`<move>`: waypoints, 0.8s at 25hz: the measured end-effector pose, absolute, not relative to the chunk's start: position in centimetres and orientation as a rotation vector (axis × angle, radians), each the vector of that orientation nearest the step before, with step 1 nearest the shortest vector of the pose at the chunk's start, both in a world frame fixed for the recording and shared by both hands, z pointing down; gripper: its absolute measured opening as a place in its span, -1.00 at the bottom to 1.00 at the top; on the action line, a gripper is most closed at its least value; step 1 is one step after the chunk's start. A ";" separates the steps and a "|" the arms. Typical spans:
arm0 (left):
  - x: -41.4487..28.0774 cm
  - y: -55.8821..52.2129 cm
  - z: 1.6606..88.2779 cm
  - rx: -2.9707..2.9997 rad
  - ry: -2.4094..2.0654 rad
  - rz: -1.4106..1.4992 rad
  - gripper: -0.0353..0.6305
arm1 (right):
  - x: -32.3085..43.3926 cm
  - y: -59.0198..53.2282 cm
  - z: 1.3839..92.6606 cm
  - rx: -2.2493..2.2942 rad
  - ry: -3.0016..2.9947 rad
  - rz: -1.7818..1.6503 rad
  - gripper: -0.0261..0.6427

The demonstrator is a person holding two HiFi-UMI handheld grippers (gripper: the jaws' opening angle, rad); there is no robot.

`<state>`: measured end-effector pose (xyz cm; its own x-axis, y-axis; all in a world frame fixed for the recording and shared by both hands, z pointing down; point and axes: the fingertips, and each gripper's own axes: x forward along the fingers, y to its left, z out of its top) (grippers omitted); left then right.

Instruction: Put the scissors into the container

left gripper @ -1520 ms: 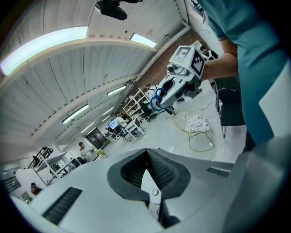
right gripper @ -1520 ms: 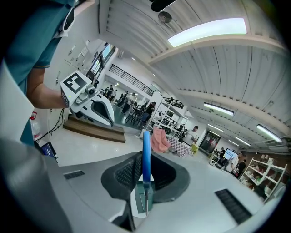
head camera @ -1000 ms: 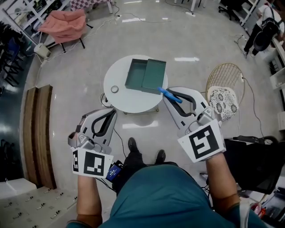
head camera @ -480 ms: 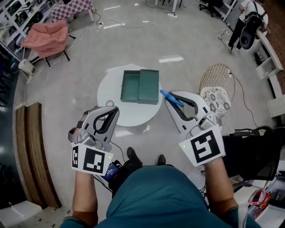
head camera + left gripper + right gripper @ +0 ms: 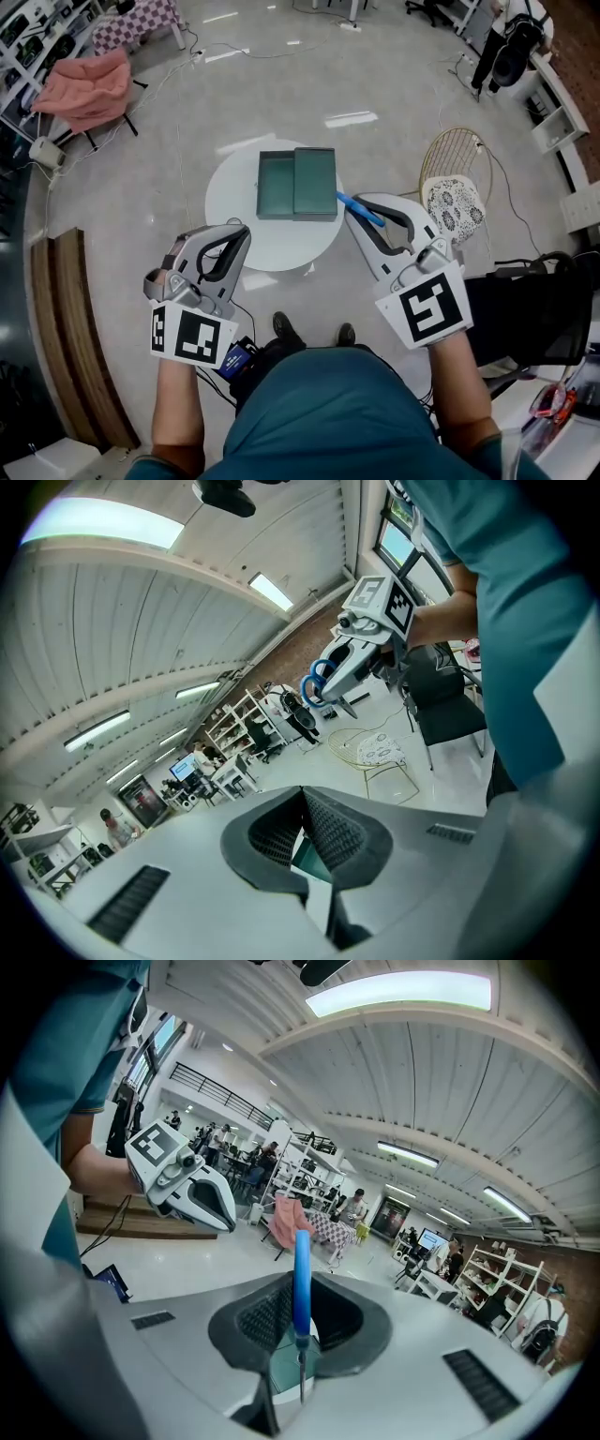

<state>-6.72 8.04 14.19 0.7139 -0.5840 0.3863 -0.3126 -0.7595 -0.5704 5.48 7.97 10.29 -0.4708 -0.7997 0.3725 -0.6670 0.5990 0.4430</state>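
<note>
- right gripper point(image 5: 353, 210) jaws grip the scissors point(image 5: 362, 208); the blue handle juts past the tips toward the upper left, the blade lies back between the jaws
- scissors held mid-frame, just beside the lower right corner of the green container point(image 5: 298, 184) on the round worktop point(image 5: 232, 202)
- left gripper point(image 5: 242, 236) jaws closed on nothing

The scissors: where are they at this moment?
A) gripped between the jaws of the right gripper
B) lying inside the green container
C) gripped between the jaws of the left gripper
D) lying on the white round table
A: the right gripper view shows the blue-handled scissors clamped between the jaws of the right gripper, beside the green container, not in it.
</note>
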 end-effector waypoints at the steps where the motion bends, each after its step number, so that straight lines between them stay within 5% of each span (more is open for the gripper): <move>1: -7.0 8.0 14.2 -2.452 0.684 -0.771 -0.84 | 5.2 7.9 10.3 1.161 -2.278 -0.316 -0.73; 20: -2.5 9.9 17.3 -2.509 0.389 -0.762 -0.84 | 7.4 7.4 13.9 1.264 -2.335 -0.106 -0.73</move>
<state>-2.48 9.94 17.26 0.8041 -0.3970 0.4426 -0.1259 -0.8412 -0.5258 7.45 7.41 13.87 -0.4588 -0.8064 0.3732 -0.7692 0.5707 0.2875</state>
